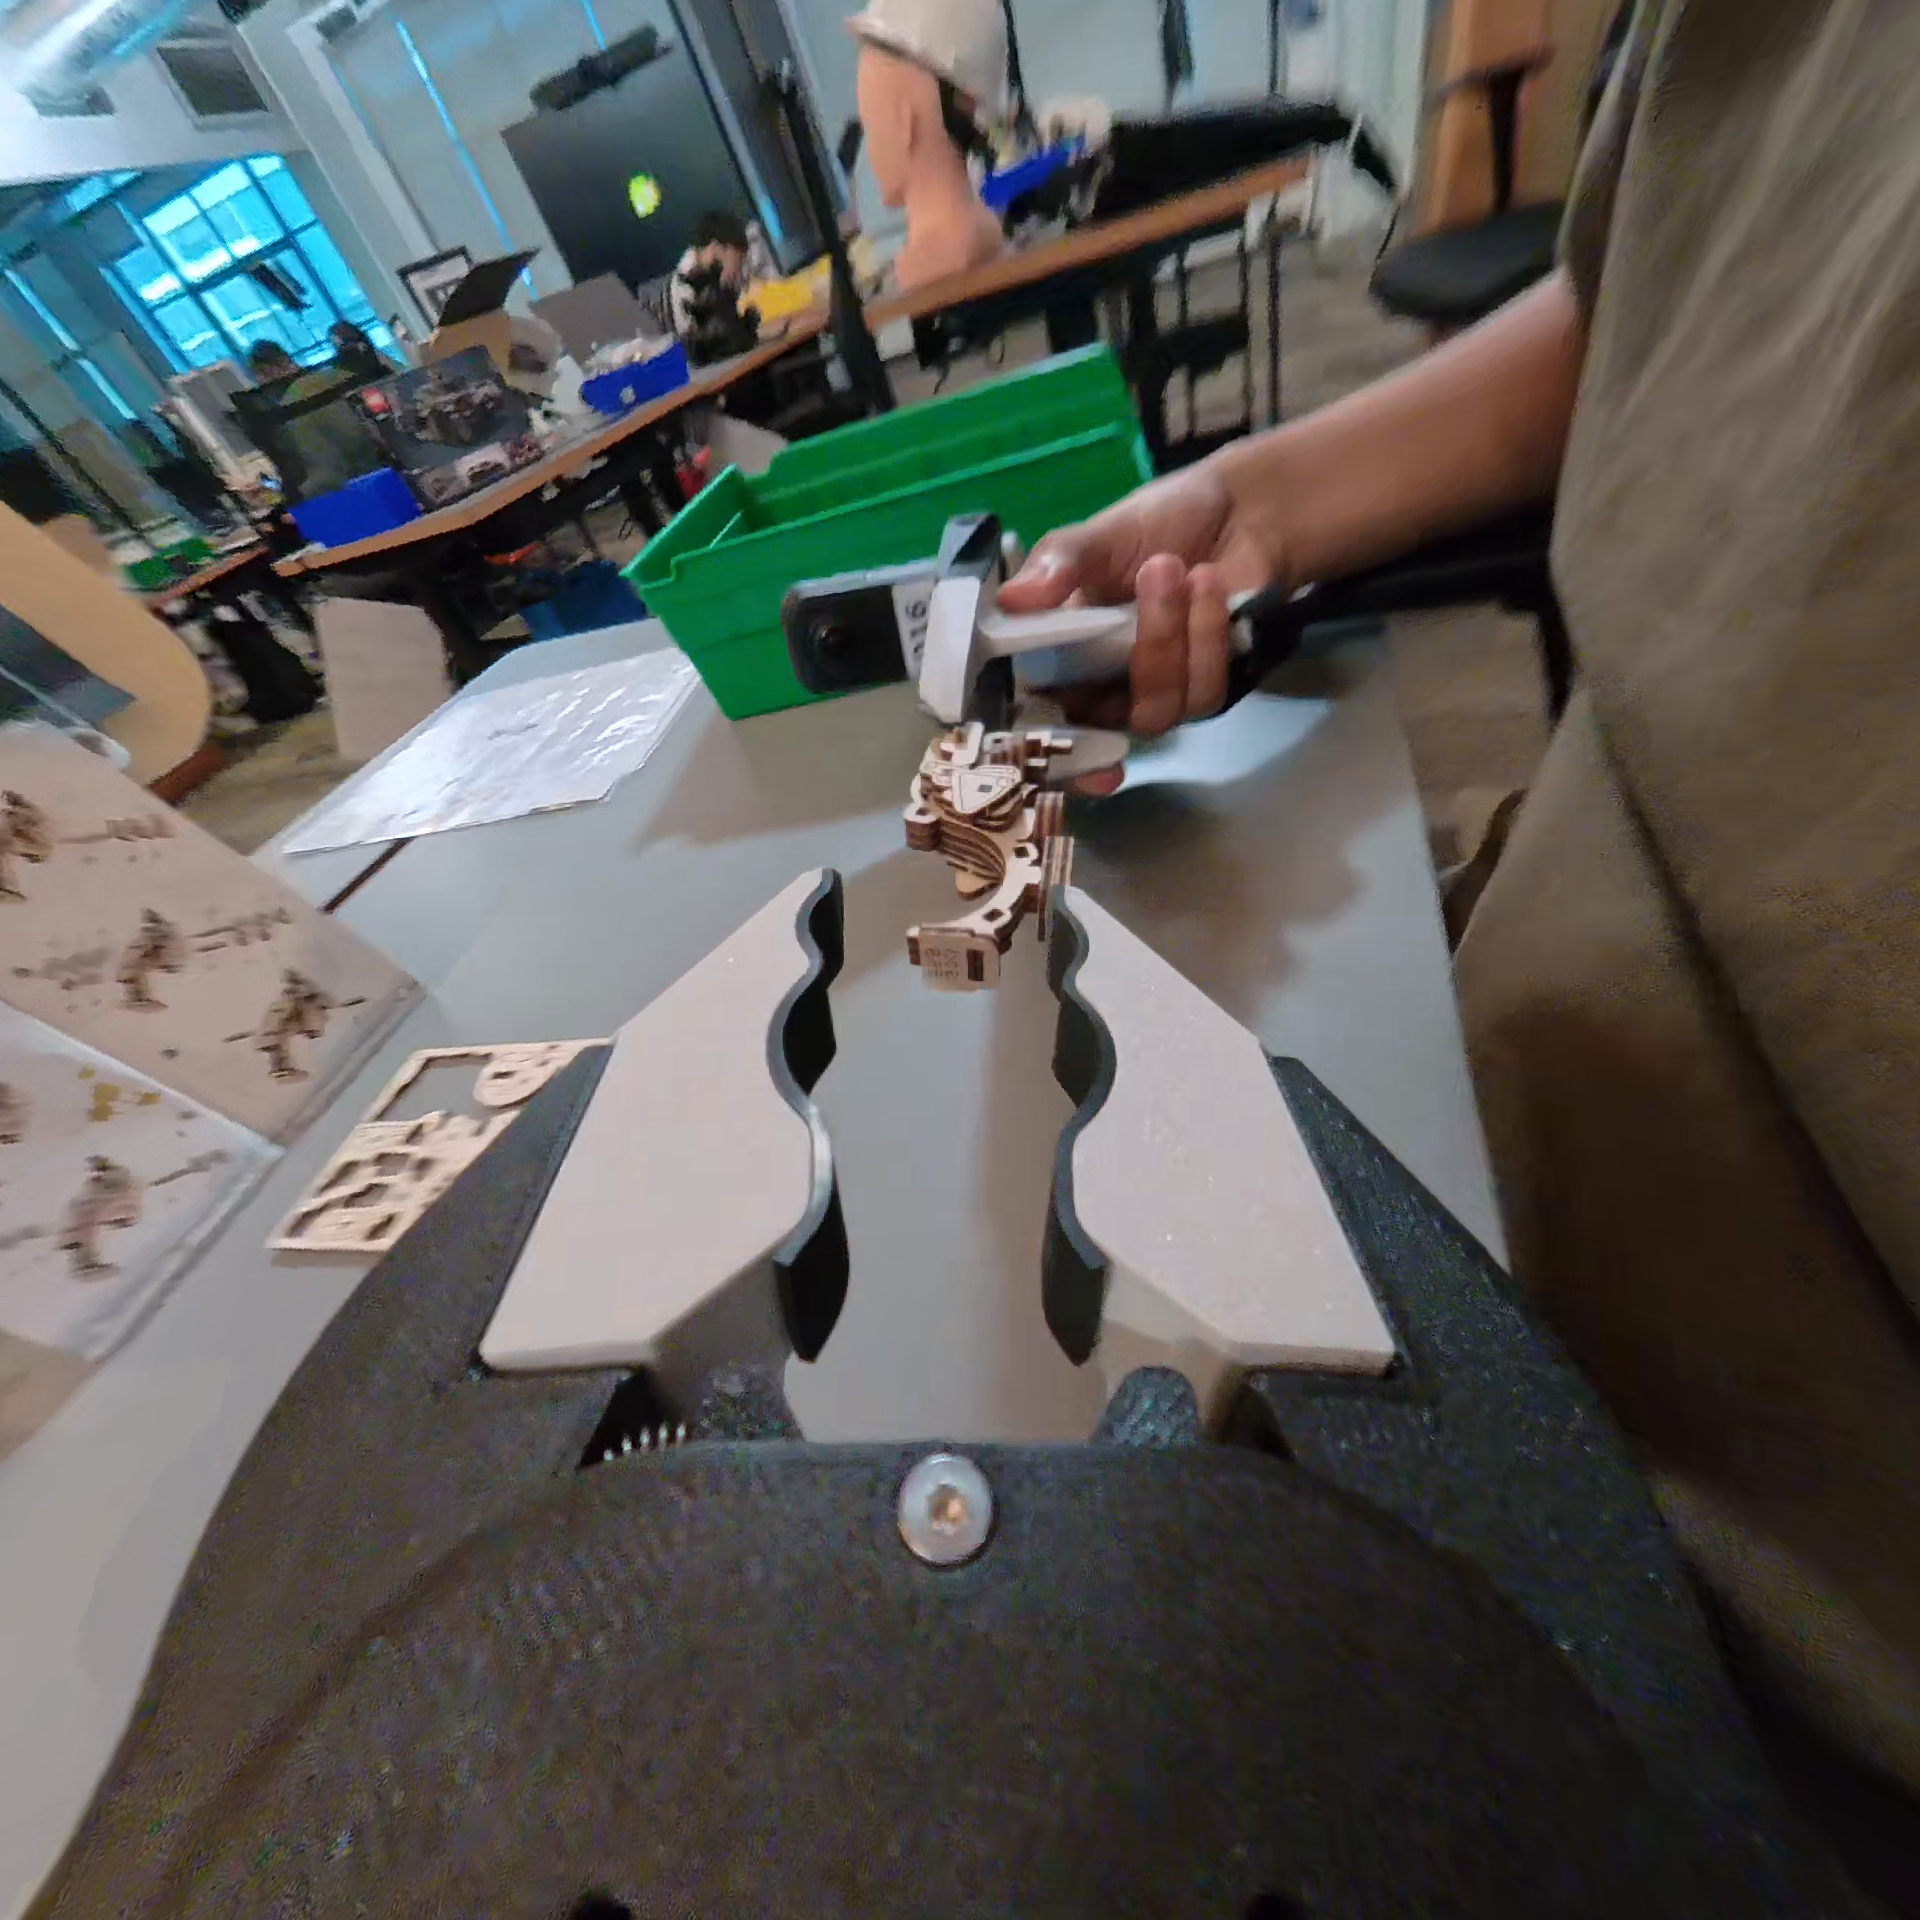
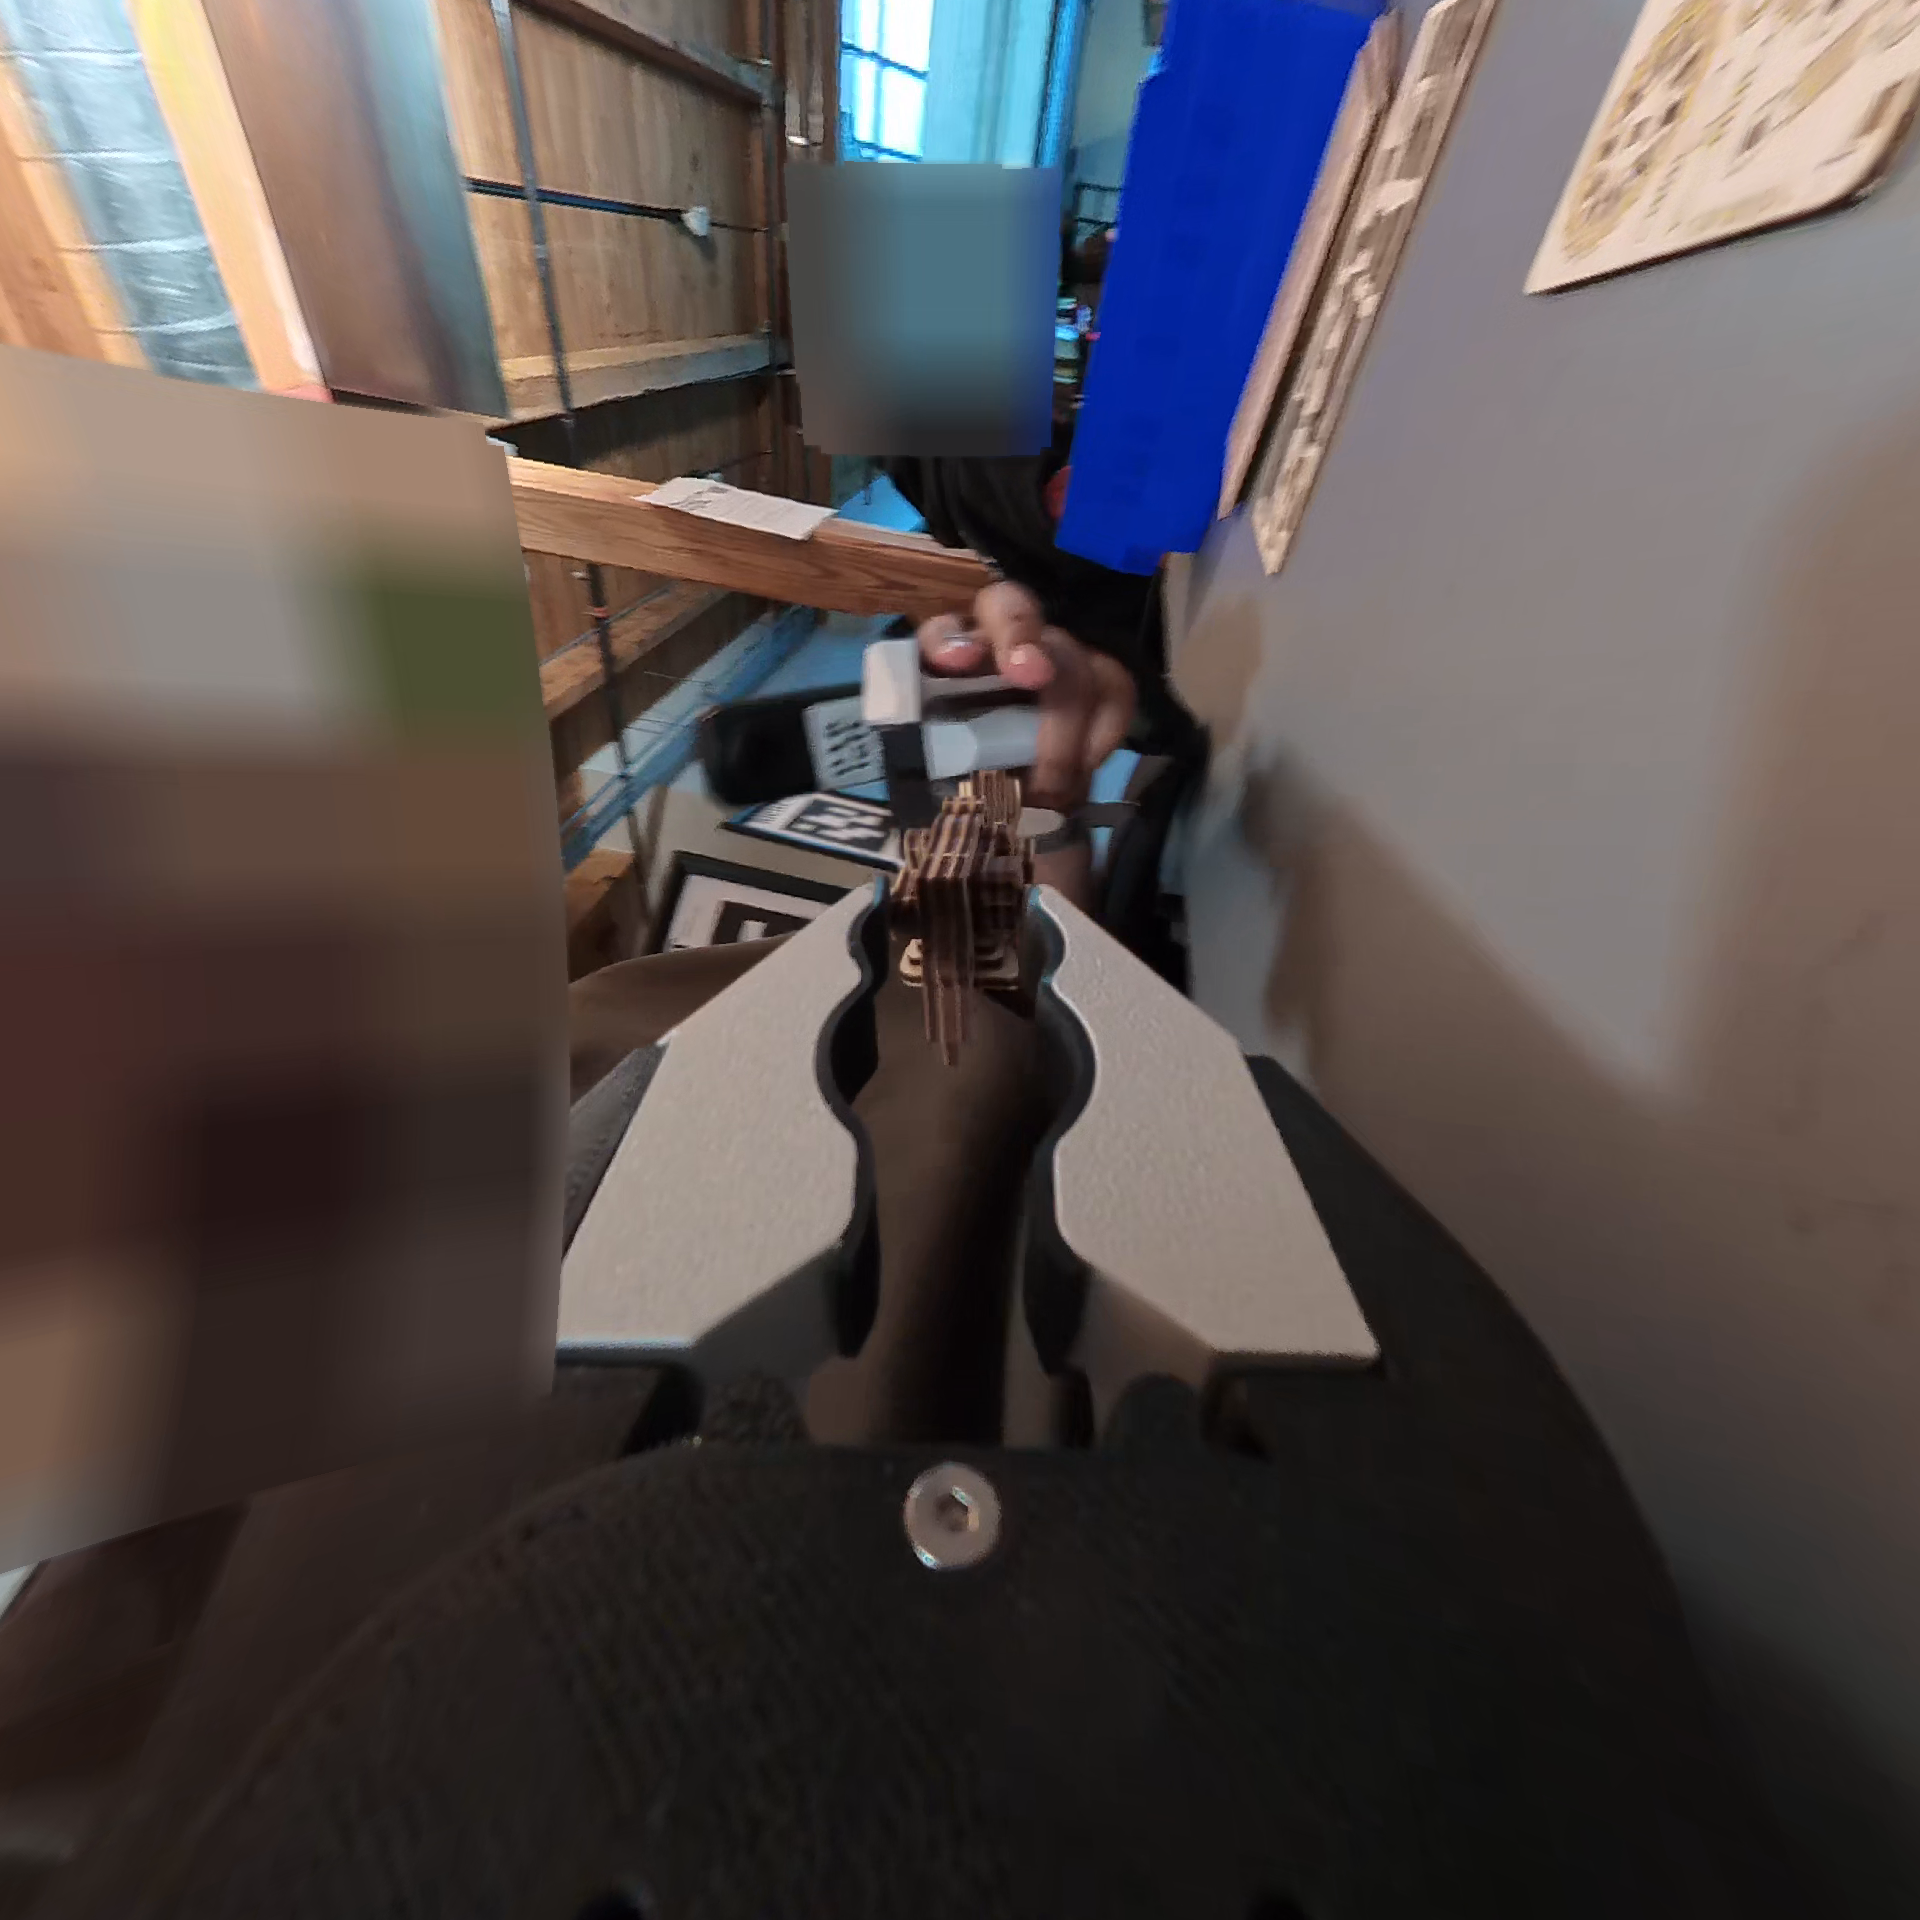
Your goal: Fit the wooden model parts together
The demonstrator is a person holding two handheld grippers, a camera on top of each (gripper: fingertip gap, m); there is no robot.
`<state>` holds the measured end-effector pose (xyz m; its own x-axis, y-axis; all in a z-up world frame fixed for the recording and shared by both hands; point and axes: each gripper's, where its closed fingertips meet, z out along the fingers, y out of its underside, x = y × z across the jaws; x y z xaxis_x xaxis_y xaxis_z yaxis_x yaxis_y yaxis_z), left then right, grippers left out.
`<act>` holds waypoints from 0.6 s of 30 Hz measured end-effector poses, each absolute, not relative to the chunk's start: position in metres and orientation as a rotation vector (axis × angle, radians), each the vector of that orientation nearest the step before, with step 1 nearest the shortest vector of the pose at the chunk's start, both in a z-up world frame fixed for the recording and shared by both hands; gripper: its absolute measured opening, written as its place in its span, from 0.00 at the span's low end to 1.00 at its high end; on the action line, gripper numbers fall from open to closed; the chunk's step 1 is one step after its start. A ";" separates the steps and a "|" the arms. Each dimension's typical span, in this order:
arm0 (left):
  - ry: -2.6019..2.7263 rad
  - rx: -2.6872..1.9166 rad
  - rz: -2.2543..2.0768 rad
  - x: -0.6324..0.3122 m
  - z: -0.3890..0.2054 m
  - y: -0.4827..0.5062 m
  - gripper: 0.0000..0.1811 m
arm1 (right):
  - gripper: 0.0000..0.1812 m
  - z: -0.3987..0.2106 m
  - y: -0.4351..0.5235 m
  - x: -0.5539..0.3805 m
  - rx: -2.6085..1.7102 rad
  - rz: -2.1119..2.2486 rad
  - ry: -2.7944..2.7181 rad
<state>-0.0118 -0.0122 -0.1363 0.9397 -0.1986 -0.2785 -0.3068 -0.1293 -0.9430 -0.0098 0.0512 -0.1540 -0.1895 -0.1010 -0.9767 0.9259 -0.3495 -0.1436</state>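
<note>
Clearly, your right gripper (image 2: 961, 935) clamps the wooden model (image 2: 964, 914) between its fingertips, holding it in the air above the grey table (image 1: 582, 935). The model is a pale, laser-cut stack of thin layered plates with dark burnt edges, a curved arm and a small tab hanging at its lower end. Your left gripper (image 1: 945, 914) stands with jaws apart and empty, its right fingertip just beside the model's curved arm. A punched-out wooden sheet (image 1: 436, 1143) lies on the table to the left.
</note>
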 end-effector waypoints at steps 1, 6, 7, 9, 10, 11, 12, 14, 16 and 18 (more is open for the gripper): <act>0.413 -1.744 0.161 -0.012 -0.139 -0.011 0.19 | 0.12 -0.157 0.051 -0.010 1.287 -1.650 1.074; 0.590 -1.889 0.381 -0.005 -0.164 -0.006 0.16 | 0.13 -0.167 0.051 -0.012 1.332 -1.635 1.136; 0.621 -1.918 0.406 -0.004 -0.170 -0.005 0.16 | 0.13 -0.167 0.051 -0.012 1.332 -1.632 1.138; 0.669 -1.971 0.451 -0.003 -0.182 -0.005 0.16 | 0.13 -0.170 0.049 -0.012 1.341 -1.623 1.162; 0.691 -2.004 0.486 -0.004 -0.187 -0.005 0.16 | 0.13 -0.172 0.049 -0.011 1.347 -1.618 1.183; 0.719 -2.040 0.520 -0.006 -0.191 -0.006 0.15 | 0.13 -0.174 0.048 -0.010 1.353 -1.612 1.209; 0.743 -2.065 0.554 -0.007 -0.193 -0.008 0.15 | 0.12 -0.176 0.047 -0.010 1.358 -1.606 1.236; 0.781 -2.106 0.598 -0.006 -0.196 -0.009 0.14 | 0.12 -0.179 0.045 -0.008 1.362 -1.592 1.283; 0.812 -2.150 0.605 -0.004 -0.203 -0.011 0.14 | 0.12 -0.182 0.042 -0.006 1.364 -1.579 1.311; 0.844 -2.187 0.631 -0.005 -0.211 -0.012 0.13 | 0.12 -0.184 0.040 -0.005 1.364 -1.568 1.325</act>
<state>-0.0046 -0.0124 -0.2106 0.6693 -0.3793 -0.6388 -0.7200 -0.5434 -0.4317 -0.0051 0.0404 -0.1837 -0.2346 0.1307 -0.9633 0.9279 -0.2654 -0.2620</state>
